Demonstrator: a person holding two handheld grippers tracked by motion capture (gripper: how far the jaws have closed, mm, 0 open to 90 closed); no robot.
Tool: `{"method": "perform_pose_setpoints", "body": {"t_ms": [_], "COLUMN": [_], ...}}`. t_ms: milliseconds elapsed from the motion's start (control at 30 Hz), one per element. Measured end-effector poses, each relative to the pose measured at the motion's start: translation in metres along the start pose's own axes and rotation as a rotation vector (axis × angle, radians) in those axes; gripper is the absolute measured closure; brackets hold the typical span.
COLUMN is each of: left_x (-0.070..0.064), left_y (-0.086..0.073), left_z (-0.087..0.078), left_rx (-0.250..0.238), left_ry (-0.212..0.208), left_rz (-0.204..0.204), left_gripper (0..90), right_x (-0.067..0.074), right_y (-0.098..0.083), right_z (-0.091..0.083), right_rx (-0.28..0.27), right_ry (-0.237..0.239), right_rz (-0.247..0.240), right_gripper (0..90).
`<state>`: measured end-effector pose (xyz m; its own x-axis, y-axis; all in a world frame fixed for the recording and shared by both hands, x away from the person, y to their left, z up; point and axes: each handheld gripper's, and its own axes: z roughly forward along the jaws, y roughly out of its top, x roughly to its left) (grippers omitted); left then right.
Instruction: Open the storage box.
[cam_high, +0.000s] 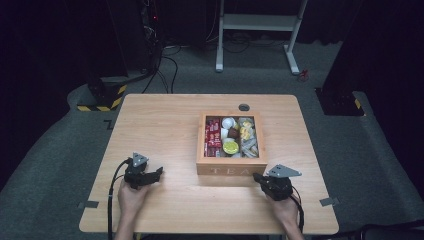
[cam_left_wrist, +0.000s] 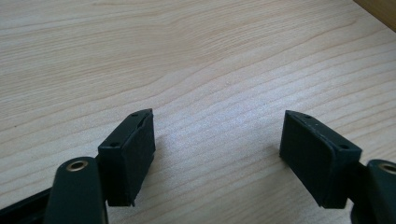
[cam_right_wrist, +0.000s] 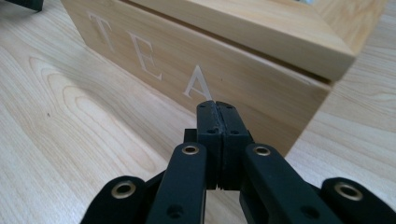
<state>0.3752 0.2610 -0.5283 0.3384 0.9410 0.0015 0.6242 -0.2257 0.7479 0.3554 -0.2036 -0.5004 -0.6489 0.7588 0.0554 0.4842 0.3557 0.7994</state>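
table (cam_high: 165, 125): pale wood, wavy grain
tea box (cam_high: 230, 166): light wood, white "TEA" lettering
packets in box (cam_high: 213, 137): red
round item in box (cam_high: 230, 147): yellow-green
left tool (cam_high: 159, 173): black
right tool (cam_high: 256, 177): black, grey plate on top
floor (cam_high: 365, 150): grey

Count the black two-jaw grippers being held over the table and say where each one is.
2. The left gripper sits left of the wooden tea box, jaws open; the right gripper is by the box's front right corner, jaws shut on nothing.

"TEA" stands in pale capitals on the front wall of the wooden box (cam_right_wrist: 224, 70).
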Motion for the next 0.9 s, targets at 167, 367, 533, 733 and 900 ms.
{"method": "perform_pose_setpoints", "body": {"t_ms": [167,367,533,733,900], "left_x": [0.0,0.0,0.0,0.0,0.0], "left_y": [0.0,0.0,0.0,0.0,0.0], "left_z": [0.0,0.0,0.0,0.0,0.0], "left_rx": [-0.001,0.0,0.0,0.0,0.002], "left_ry": [0.0,0.0,0.0,0.0,0.0], "left_rz": [-0.001,0.0,0.0,0.001,0.001], "left_gripper": [26.9,26.9,26.9,26.9,26.9], "right_x": [0.002,0.005,0.007,0.008,0.009], "right_y": [0.005,0.012,0.018,0.021,0.023], "right_z": [0.004,0.009,0.01,0.01,0.008], "right_rx": [-0.001,-0.008,-0.008,-0.009,-0.031], "right_ry": [0.002,-0.002,0.0,0.003,0.012], "right_rz": [-0.003,0.008,0.013,0.027,0.043], "right_gripper": [90.0,90.0,90.0,90.0,90.0]}}
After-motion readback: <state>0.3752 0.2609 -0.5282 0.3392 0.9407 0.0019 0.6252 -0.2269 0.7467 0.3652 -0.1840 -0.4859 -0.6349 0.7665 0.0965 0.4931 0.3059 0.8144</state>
